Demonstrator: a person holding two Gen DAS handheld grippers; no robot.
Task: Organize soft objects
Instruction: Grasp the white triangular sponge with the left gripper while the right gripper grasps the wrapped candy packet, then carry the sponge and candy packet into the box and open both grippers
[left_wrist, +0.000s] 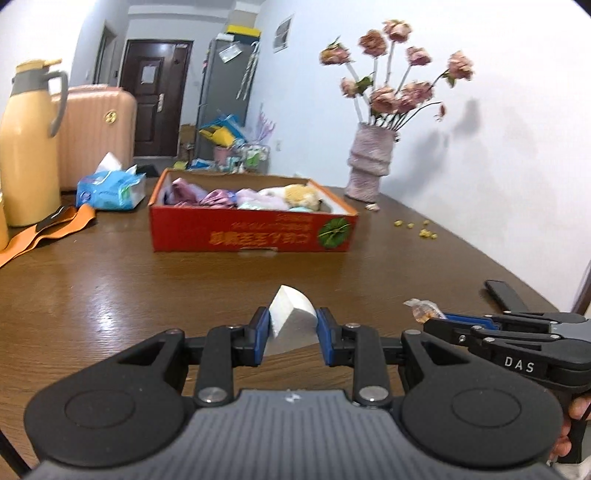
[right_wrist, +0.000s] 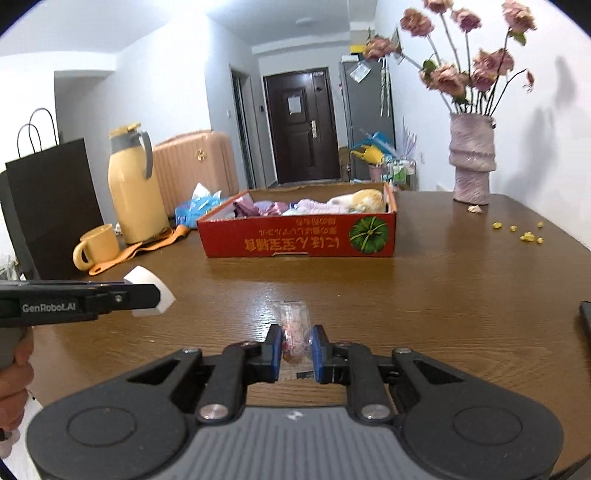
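Observation:
My left gripper (left_wrist: 291, 325) is shut on a white foam block (left_wrist: 290, 308) and holds it above the brown table (left_wrist: 129, 288). The block also shows in the right wrist view (right_wrist: 151, 288). My right gripper (right_wrist: 296, 341) is shut on a clear plastic packet (right_wrist: 293, 325) with something pinkish inside. The packet also shows in the left wrist view (left_wrist: 424, 312). A red cardboard box (left_wrist: 255, 232) stands ahead, holding several soft things: purple and pink cloths (left_wrist: 218, 195) and a yellow plush (left_wrist: 303, 194). The box also shows in the right wrist view (right_wrist: 299, 236).
A yellow thermos (right_wrist: 135, 184), yellow mug (right_wrist: 96, 245), blue tissue pack (left_wrist: 110, 188), orange strap (left_wrist: 44, 232) and black paper bag (right_wrist: 48, 206) stand on the left. A vase of dried flowers (right_wrist: 472, 162) stands at the back right. A dark flat object (left_wrist: 504, 295) lies on the right.

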